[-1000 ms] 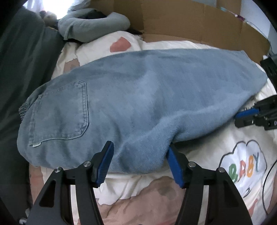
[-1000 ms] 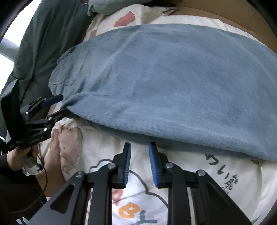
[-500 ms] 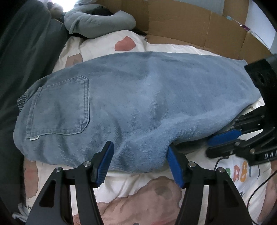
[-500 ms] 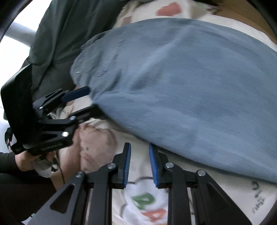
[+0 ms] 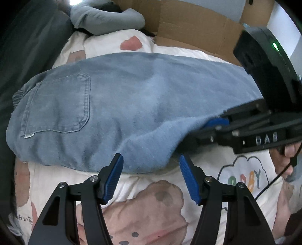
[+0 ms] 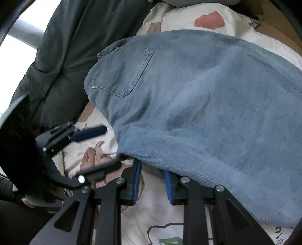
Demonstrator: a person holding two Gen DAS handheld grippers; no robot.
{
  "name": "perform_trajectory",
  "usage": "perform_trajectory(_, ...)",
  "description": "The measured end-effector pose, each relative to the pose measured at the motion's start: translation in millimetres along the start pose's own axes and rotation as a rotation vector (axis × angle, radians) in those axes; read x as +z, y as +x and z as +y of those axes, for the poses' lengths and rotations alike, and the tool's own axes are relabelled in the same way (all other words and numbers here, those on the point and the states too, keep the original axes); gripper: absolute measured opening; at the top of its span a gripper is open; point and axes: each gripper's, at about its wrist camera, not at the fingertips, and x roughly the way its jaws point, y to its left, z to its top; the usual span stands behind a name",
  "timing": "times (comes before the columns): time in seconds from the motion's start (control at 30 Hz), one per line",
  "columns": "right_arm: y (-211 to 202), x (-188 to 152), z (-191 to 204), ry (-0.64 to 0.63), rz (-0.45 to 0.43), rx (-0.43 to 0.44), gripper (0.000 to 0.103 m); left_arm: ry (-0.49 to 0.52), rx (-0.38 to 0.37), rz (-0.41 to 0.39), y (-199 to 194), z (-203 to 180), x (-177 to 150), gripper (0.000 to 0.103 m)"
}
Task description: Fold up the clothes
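Observation:
Light blue jeans lie folded across the white printed bed cover, back pocket to the left. My left gripper stands open at their near edge, and a bulge of denim sits between its blue pads without being pinched. In the right wrist view the jeans droop over my right gripper, whose jaws keep a narrow gap with only bed cover showing in it. From the left wrist view the right gripper comes in from the right, tips tucked under the denim edge. The left gripper is close beside it.
A dark grey quilt lies along the left. A grey garment and a cardboard box stand at the back. A hand with a black cable is at the right edge.
My right gripper has moved left along the jeans' near edge, close to the left gripper, and its tips now sit under the denim. The left gripper has barely shifted.

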Motion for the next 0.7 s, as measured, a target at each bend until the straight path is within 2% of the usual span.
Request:
perform_trajectory(0.23,-8.9,12.2,-3.2,0.013,-0.030,0.008,0.022,-0.018,0.016,0.049,11.4,-3.0,0.2,0.063)
perform_trajectory(0.3,-11.0,16.0,-5.2,0.018,-0.039,0.009,0.022,-0.071,0.012,0.065,14.2,4.2,3.4,0.063)
perform_trajectory(0.43,-12.5,22.4,-10.6,0.037,-0.048,0.018,0.022,-0.274,-0.031,0.115,23.4,23.8,6.9,0.063)
perform_trajectory(0.53,-13.2,24.6,-12.3,0.053,-0.049,0.023,0.022,-0.343,-0.029,0.154,30.6,25.2,5.0,0.063)
perform_trajectory(0.7,-13.0,25.8,-12.5,0.057,-0.049,0.026,0.023,-0.451,-0.050,0.162,41.0,22.9,2.7,0.063)
